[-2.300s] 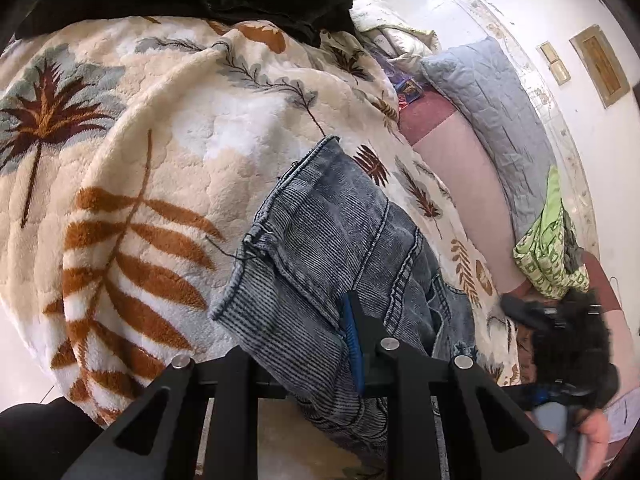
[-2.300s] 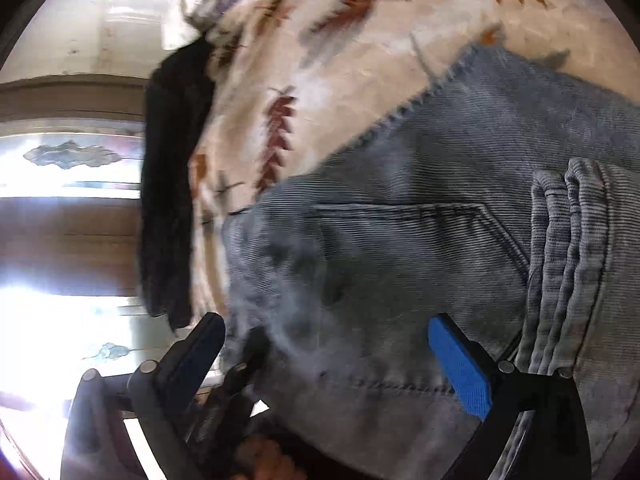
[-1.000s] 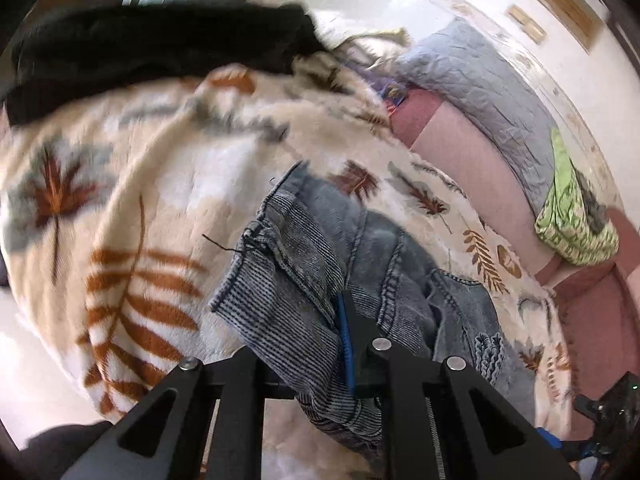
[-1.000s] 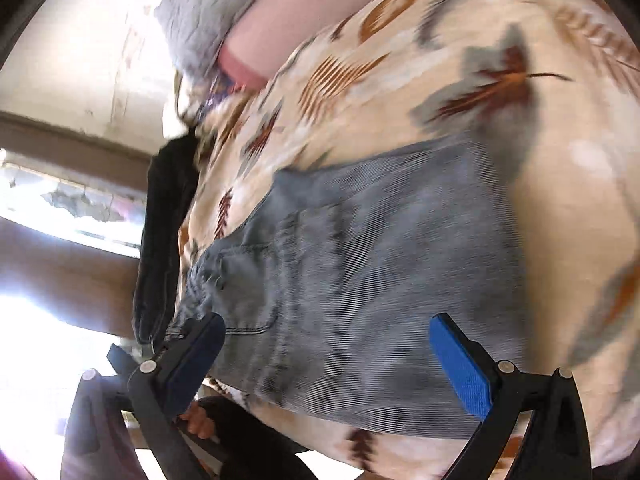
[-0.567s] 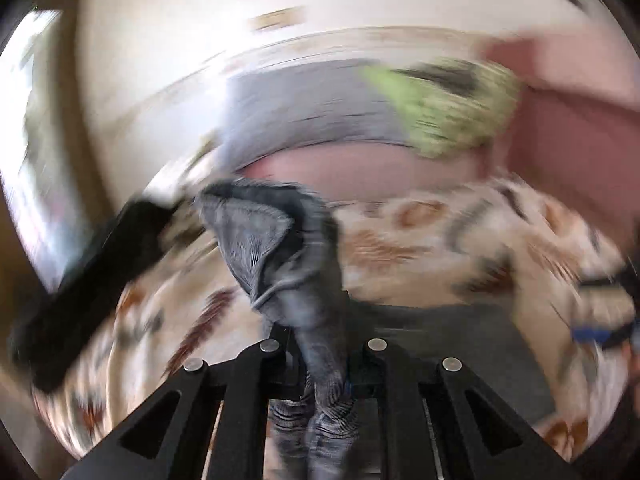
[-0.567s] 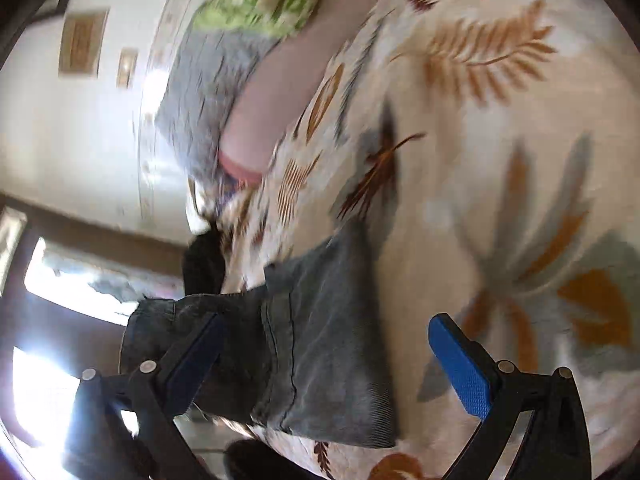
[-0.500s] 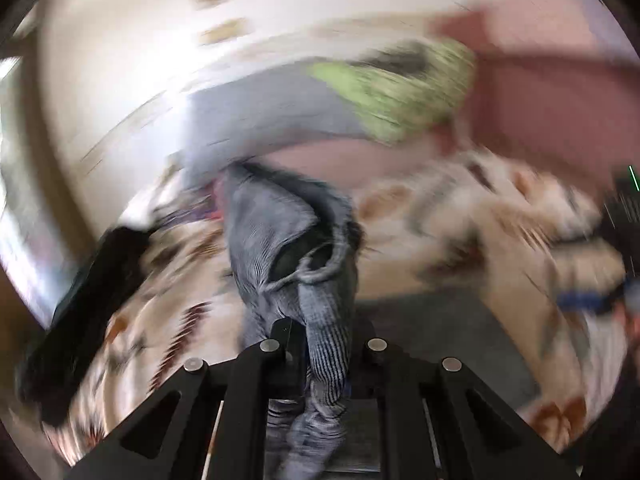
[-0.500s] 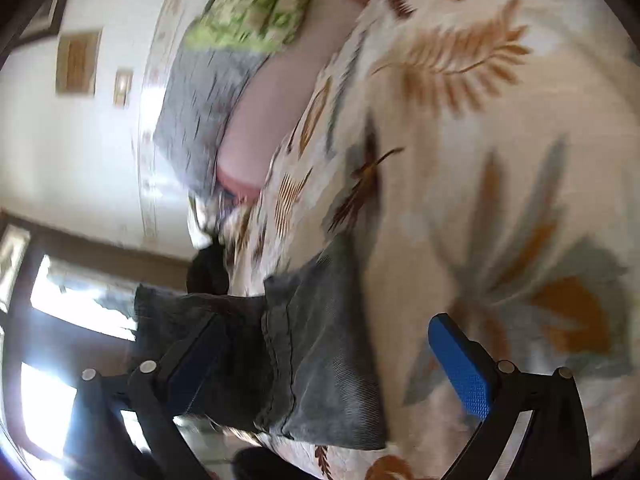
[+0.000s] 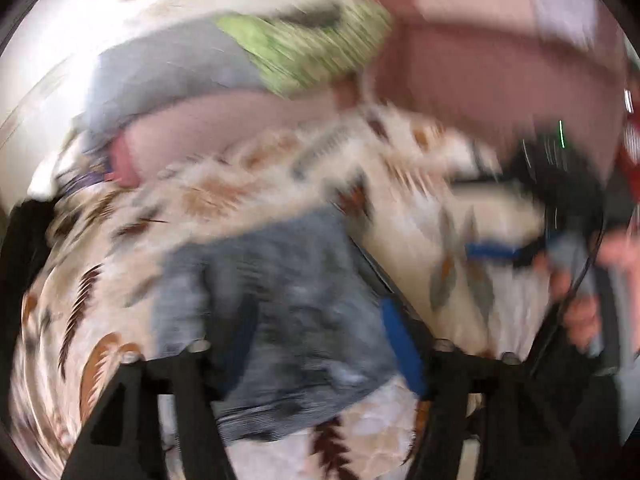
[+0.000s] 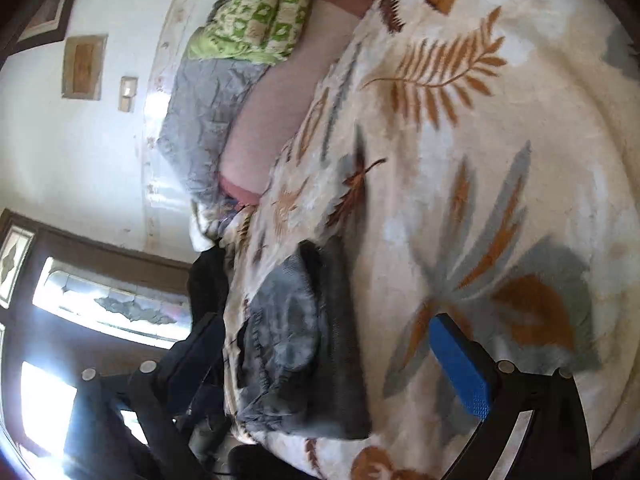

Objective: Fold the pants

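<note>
The blue-grey denim pants [image 9: 280, 308] lie bunched in a folded heap on the leaf-print blanket [image 9: 224, 196]. In the blurred left wrist view my left gripper [image 9: 320, 340] hovers over the heap. Its jaws are opening, the denim lies under and between them, and neither blue pad presses on it. In the right wrist view the pants [image 10: 296, 344] sit low and left. My right gripper [image 10: 328, 360] is open wide, its blue pad [image 10: 460, 368] over bare blanket [image 10: 500, 160]. In the left wrist view a hand [image 9: 580, 312] holds the right gripper [image 9: 496, 250] at the right.
A black garment [image 10: 208, 280] lies at the blanket's far edge near the window [image 10: 112, 300]. A grey pillow [image 10: 200, 120], a green patterned cloth [image 10: 256, 12] and the pink mattress [image 10: 264, 120] run along the wall.
The left gripper swung the gripped denim up and across over the rest of the pants, then let go as its jaws spread. The right gripper slid away, so more bare blanket fills its view.
</note>
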A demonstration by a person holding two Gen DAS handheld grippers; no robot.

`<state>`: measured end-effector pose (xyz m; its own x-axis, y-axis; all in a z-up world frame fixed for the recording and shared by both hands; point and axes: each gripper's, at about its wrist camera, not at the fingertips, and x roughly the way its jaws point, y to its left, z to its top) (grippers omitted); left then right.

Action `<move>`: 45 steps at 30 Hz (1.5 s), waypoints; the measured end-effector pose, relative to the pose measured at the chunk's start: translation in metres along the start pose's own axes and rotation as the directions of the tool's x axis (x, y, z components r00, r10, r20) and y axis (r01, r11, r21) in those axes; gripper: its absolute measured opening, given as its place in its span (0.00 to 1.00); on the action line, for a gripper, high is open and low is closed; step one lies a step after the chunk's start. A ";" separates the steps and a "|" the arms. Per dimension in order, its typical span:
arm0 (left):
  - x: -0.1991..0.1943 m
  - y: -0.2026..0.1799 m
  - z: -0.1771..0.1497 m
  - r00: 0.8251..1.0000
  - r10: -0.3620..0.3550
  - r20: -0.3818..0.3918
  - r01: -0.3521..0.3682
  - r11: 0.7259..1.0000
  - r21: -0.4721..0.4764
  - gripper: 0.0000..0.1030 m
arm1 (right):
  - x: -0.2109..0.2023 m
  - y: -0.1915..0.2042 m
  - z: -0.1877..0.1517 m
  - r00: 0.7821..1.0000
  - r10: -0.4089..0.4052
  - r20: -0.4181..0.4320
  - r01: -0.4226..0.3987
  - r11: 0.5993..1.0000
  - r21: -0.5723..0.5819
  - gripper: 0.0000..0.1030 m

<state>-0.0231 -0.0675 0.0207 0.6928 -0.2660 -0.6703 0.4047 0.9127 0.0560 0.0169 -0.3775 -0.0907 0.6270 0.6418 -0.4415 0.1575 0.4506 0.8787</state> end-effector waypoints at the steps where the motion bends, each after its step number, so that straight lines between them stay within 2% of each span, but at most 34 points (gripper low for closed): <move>1: -0.007 0.015 0.000 0.999 0.031 0.023 -0.030 0.999 -0.045 0.74 | 0.001 0.003 -0.003 1.000 0.022 -0.013 -0.022 1.000 0.002 1.00; 3: -0.013 0.055 -0.004 0.990 0.138 0.027 -0.132 0.980 -0.147 0.74 | 0.005 0.016 -0.013 0.995 0.082 -0.056 -0.082 0.997 -0.001 1.00; 6: 0.000 0.099 -0.020 0.980 0.188 -0.065 -0.199 0.945 -0.261 0.74 | 0.020 0.040 -0.037 0.981 0.118 -0.153 -0.124 0.992 -0.034 1.00; 9: 0.020 0.109 -0.034 0.973 0.203 -0.108 -0.225 0.940 -0.256 0.74 | 0.038 0.053 -0.055 0.958 0.174 -0.229 -0.181 0.983 -0.011 1.00; 11: 0.027 0.104 -0.042 0.975 0.182 -0.125 -0.208 0.949 -0.238 0.74 | 0.051 0.055 -0.063 0.950 0.187 -0.249 -0.191 0.982 0.007 1.00; 13: 0.042 0.096 -0.049 0.974 0.159 -0.163 -0.190 0.962 -0.198 0.74 | 0.068 0.040 -0.068 0.955 0.143 -0.261 -0.141 0.990 0.028 1.00; 14: 0.048 0.092 -0.052 0.974 0.163 -0.161 -0.192 0.964 -0.187 0.74 | 0.081 0.023 -0.070 0.956 0.077 -0.283 -0.064 0.997 0.053 0.96; 16: 0.039 0.085 -0.057 0.976 0.158 -0.151 -0.184 0.966 -0.180 0.74 | 0.079 0.009 -0.072 0.963 0.122 -0.239 -0.090 0.986 0.143 0.92; 17: 0.036 0.086 -0.056 0.977 0.159 -0.141 -0.184 0.966 -0.180 0.74 | 0.076 0.015 -0.070 0.963 0.111 -0.246 -0.079 0.988 0.136 0.93; 19: 0.023 0.091 -0.055 0.985 0.143 -0.101 -0.161 0.966 -0.204 0.74 | 0.068 0.034 -0.069 0.973 0.039 -0.227 -0.026 0.998 0.059 0.94; 22: 0.011 0.101 -0.052 0.987 0.153 -0.037 -0.158 0.952 -0.262 0.74 | 0.070 0.054 -0.071 0.967 0.071 -0.245 -0.065 0.997 0.031 0.95; 24: 0.020 0.104 -0.055 0.987 0.147 -0.066 -0.159 0.951 -0.266 0.74 | 0.079 0.055 -0.074 0.965 0.061 -0.255 -0.051 0.998 0.045 0.95; 26: 0.044 0.099 -0.065 0.981 0.126 -0.151 -0.159 0.958 -0.237 0.74 | 0.095 0.046 -0.080 0.962 0.014 -0.273 0.005 0.998 0.067 0.95; 30: 0.042 0.098 -0.073 0.986 0.133 -0.103 -0.156 0.953 -0.260 0.75 | 0.095 0.039 -0.080 0.968 0.018 -0.250 0.015 0.992 0.129 0.95; 33: 0.042 0.101 -0.075 0.987 0.119 -0.104 -0.144 0.950 -0.276 0.76 | 0.085 0.043 -0.079 0.971 -0.052 -0.235 0.078 0.992 0.099 0.95; 38: 0.042 0.100 -0.078 0.988 0.122 -0.091 -0.143 0.948 -0.284 0.76 | 0.093 0.041 -0.075 0.970 -0.050 -0.238 0.080 0.990 0.120 0.93; 40: 0.041 0.100 -0.077 0.988 0.126 -0.087 -0.146 0.951 -0.274 0.77 | 0.092 0.045 -0.072 0.965 -0.094 -0.243 0.114 0.991 0.073 0.92; 42: 0.041 0.099 -0.078 0.988 0.132 -0.083 -0.150 0.952 -0.266 0.77 | 0.096 0.050 -0.070 0.960 -0.145 -0.239 0.159 0.986 0.041 0.83; 43: 0.041 0.098 -0.078 0.987 0.138 -0.080 -0.154 0.953 -0.260 0.77 | 0.098 0.052 -0.068 0.955 -0.179 -0.238 0.189 0.982 0.022 0.73; 44: 0.041 0.098 -0.078 0.987 0.141 -0.078 -0.157 0.953 -0.258 0.77 | 0.098 0.053 -0.067 0.948 -0.212 -0.238 0.219 0.976 0.005 0.58; 45: 0.040 0.097 -0.078 0.986 0.147 -0.075 -0.162 0.954 -0.252 0.77 | 0.099 0.054 -0.066 0.940 -0.245 -0.238 0.249 0.968 -0.016 0.50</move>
<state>-0.0027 0.0344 -0.0586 0.6981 -0.1047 -0.7083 0.1240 0.9920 -0.0245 0.0368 -0.2489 -0.0986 0.3693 0.6404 -0.6735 0.2960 0.6059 0.7384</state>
